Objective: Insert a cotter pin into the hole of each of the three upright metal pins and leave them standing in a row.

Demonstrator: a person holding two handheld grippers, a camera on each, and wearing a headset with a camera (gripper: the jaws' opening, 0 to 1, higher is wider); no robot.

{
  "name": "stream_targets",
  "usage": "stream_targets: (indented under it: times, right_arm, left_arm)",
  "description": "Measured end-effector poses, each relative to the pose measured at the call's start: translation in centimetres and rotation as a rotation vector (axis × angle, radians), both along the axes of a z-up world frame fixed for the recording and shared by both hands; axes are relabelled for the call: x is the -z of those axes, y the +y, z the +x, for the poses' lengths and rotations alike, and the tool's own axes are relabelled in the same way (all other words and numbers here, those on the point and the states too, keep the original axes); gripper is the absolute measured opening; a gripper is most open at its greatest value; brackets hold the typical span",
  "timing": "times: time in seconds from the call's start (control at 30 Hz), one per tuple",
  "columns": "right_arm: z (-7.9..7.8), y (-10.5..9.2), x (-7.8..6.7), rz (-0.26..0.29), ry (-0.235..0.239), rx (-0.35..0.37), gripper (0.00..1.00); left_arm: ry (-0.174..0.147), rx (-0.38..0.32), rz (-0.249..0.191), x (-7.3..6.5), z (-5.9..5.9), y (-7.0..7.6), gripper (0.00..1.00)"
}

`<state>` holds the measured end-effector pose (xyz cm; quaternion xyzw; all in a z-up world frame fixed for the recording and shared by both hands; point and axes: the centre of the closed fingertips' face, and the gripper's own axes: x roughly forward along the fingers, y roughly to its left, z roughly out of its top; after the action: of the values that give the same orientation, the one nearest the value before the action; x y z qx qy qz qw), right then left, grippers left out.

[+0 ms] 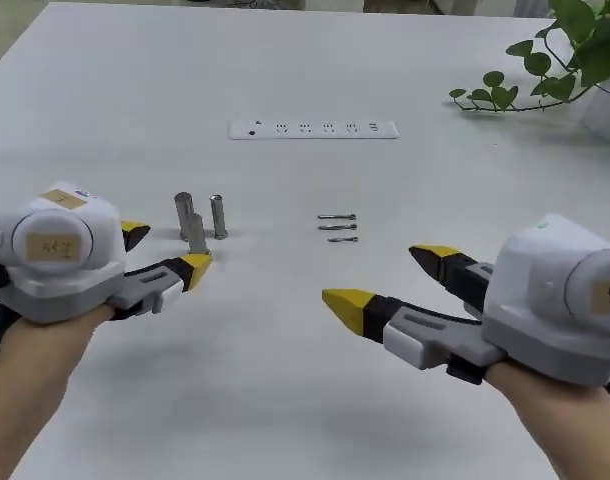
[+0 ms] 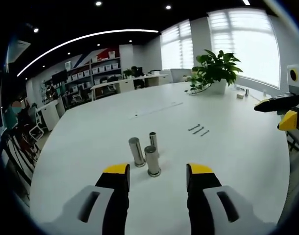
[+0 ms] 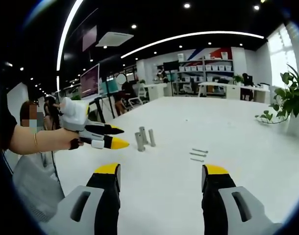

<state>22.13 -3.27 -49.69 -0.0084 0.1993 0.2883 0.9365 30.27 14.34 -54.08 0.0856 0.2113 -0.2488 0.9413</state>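
Observation:
Three grey metal pins (image 1: 197,222) stand upright in a tight cluster on the white table (image 1: 285,330); they also appear just beyond my left jaws (image 2: 145,152) and further off (image 3: 144,137). Three small cotter pins (image 1: 337,227) lie side by side to their right, flat on the table (image 2: 198,129) (image 3: 199,154). My left gripper (image 1: 167,252) is open, its yellow tips close in front of the metal pins and apart from them. My right gripper (image 1: 393,281) is open with nothing between its tips, nearer than the cotter pins.
A white power strip (image 1: 313,129) lies further back at mid table. A potted plant (image 1: 560,55) stands at the back right corner. Office shelves and desks lie beyond the table's edge.

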Motion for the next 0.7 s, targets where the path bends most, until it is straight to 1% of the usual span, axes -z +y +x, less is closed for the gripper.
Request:
stream_targets:
  times: [0.13,0.2,0.3,0.33,0.5,0.53,0.6,0.7]
  right_arm:
    - [0.3,0.0,0.6,0.002,0.012,0.001,0.64]
    - [0.5,0.0,0.9,0.002,0.018,0.004,0.64]
    - [0.7,0.0,1.1,0.002,0.023,0.005,0.63]
    - [0.7,0.0,1.2,0.001,0.025,0.004,0.63]
    - [0.9,0.0,1.5,-0.002,0.033,0.005,0.63]
    - [0.9,-0.1,1.5,-0.003,0.034,0.007,0.63]
    - [1.0,-0.1,1.6,-0.001,0.034,0.012,0.63]
    - [1.0,-0.2,1.9,0.001,0.042,0.016,0.62]
  left_arm:
    - [0.008,0.003,-0.009,0.7,1.1,-0.1,0.4]
    - [0.007,0.018,-0.003,1.1,1.5,-0.4,0.38]
    - [0.013,0.038,0.006,1.7,2.0,-0.7,0.36]
    - [0.012,0.039,0.005,1.8,2.3,-0.8,0.35]
    - [0.005,0.04,-0.01,2.3,3.4,-0.9,0.3]
    - [0.008,0.042,-0.016,2.5,3.7,-0.9,0.29]
    - [0.009,0.048,-0.023,2.6,4.0,-1.0,0.28]
    - [0.011,0.064,-0.013,3.1,4.2,-1.2,0.26]
